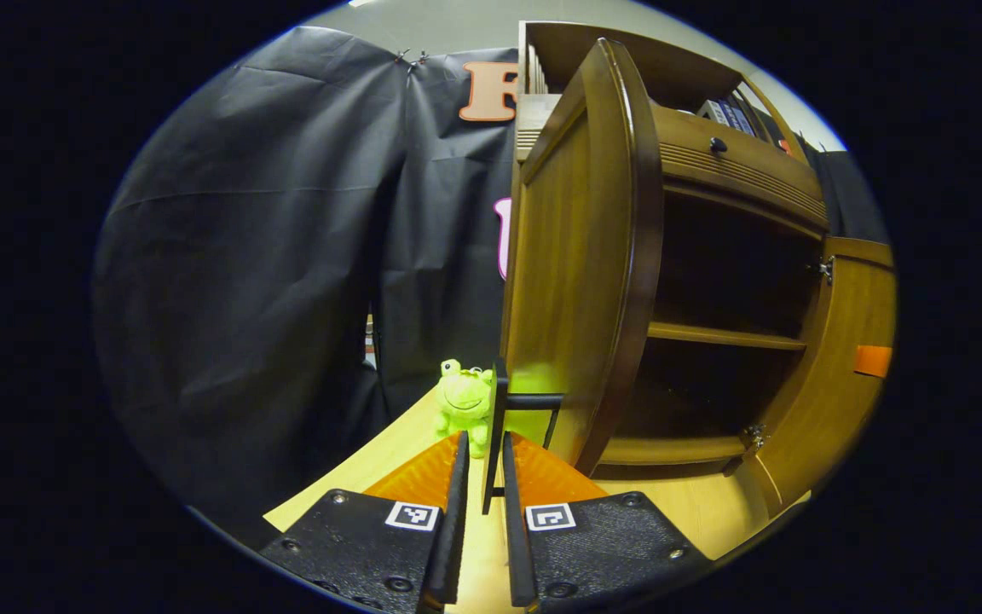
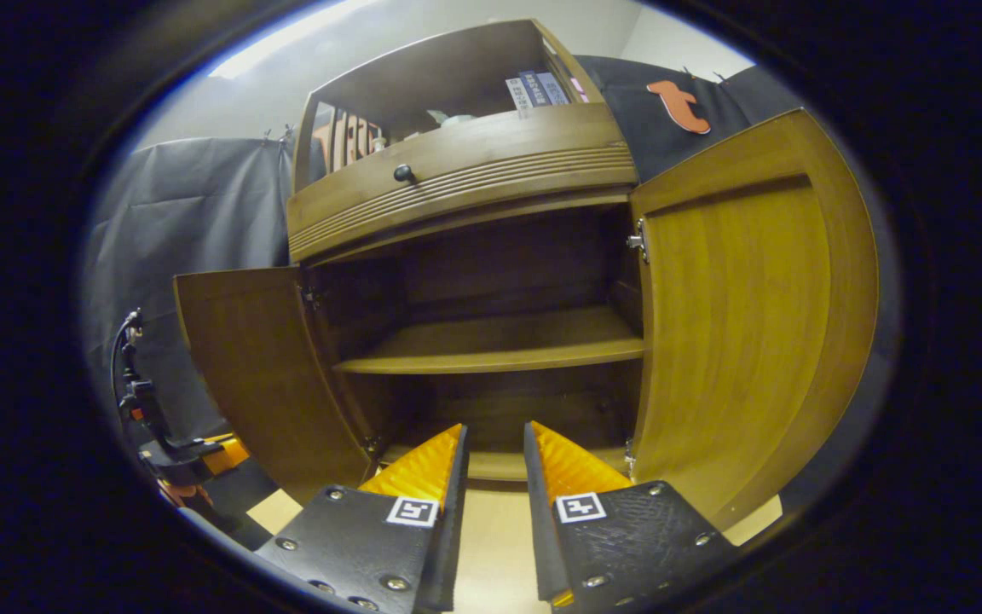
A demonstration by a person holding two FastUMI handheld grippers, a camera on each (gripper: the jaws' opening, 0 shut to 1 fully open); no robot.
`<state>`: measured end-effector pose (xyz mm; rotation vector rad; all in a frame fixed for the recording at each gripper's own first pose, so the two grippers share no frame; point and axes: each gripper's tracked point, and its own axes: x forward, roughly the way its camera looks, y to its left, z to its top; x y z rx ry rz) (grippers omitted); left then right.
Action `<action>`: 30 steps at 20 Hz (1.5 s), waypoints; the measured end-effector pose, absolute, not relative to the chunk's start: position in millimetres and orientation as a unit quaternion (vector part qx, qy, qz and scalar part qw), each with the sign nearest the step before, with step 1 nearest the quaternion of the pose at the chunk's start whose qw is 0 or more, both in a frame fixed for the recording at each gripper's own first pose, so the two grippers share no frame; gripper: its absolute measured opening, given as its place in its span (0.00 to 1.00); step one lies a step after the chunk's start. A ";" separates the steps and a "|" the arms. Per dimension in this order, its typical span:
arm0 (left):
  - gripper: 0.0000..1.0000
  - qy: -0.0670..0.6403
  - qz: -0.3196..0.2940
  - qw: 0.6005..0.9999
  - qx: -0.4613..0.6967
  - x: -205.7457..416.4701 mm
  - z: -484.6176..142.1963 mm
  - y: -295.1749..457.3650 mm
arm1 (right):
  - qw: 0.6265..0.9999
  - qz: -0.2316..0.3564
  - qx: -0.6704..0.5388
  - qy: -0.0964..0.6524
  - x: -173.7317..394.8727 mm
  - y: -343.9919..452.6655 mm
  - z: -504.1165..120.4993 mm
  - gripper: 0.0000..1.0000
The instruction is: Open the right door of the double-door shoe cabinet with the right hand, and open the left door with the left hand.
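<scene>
Brown wooden double-door shoe cabinet (image 2: 491, 341) faces viewer, both tall doors swung wide; left gripper (image 1: 482, 465) pinches black handle (image 1: 499, 426) at 6 o'clock; right gripper (image 2: 495, 452) narrowly open, empty.

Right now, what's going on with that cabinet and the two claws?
Both doors of the brown wooden double-door shoe cabinet stand swung open: the left door and the right door. The left claw has its fingers close on either side of the thin black handle at the left door's edge. The right claw is open, holding nothing, facing the bare wooden shelf. A small green frog plush sits beyond the left door.
</scene>
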<state>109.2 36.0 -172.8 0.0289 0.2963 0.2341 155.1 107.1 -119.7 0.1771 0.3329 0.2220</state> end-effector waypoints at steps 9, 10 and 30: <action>0.23 0.142 0.135 0.981 0.002 103.3 -170.0 43.6 | 0.974 0.124 0.087 0.171 159.8 116.1 -124.2 0.36; 0.23 0.139 0.133 0.981 0.001 103.4 -168.9 42.8 | 0.973 0.124 0.088 0.171 159.4 115.7 -125.0 0.31; 0.24 0.124 0.208 0.970 -0.001 91.0 -158.8 66.7 | 0.970 0.140 0.085 0.182 160.8 122.1 -135.5 0.36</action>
